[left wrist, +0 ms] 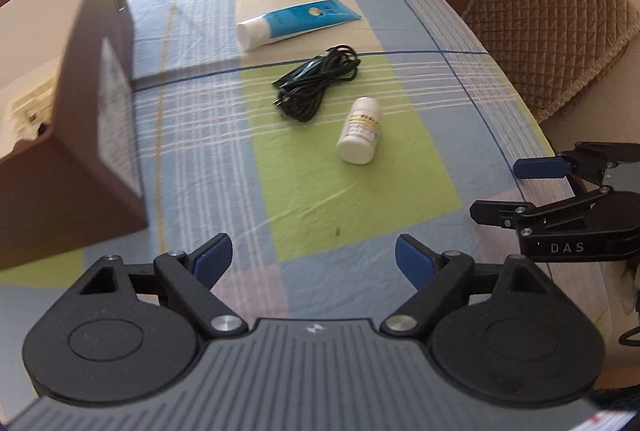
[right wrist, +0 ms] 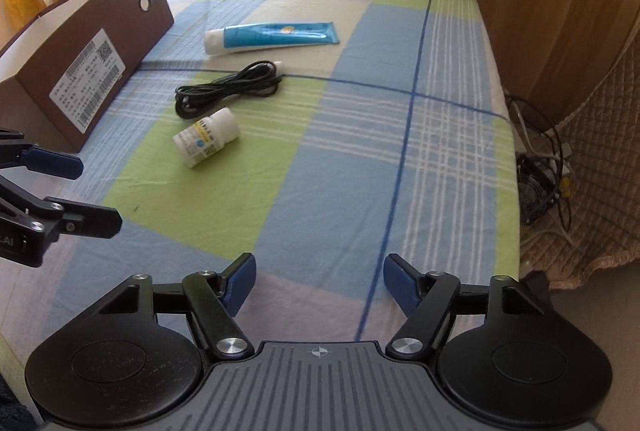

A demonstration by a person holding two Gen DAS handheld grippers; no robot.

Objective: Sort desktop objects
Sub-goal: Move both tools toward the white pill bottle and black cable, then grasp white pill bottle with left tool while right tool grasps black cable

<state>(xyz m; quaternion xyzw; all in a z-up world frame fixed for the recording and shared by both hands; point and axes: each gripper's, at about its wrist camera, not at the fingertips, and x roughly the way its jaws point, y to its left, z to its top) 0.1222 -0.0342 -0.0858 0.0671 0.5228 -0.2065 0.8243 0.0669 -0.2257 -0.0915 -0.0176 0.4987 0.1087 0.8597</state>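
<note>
Lying centre frame: white bottle [right wrist: 206,137], black cable [right wrist: 228,89], blue tube [right wrist: 272,37].
Left edge: brown box [right wrist: 92,71].
Jaws: left gripper [left wrist: 314,263] and right gripper [right wrist: 320,281] released, empty.

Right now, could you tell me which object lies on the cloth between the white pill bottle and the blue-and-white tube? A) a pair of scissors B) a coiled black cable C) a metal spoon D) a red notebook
B: the coiled black cable lies on the checked cloth, with the white pill bottle nearer the camera and the blue-and-white tube beyond it.
</note>
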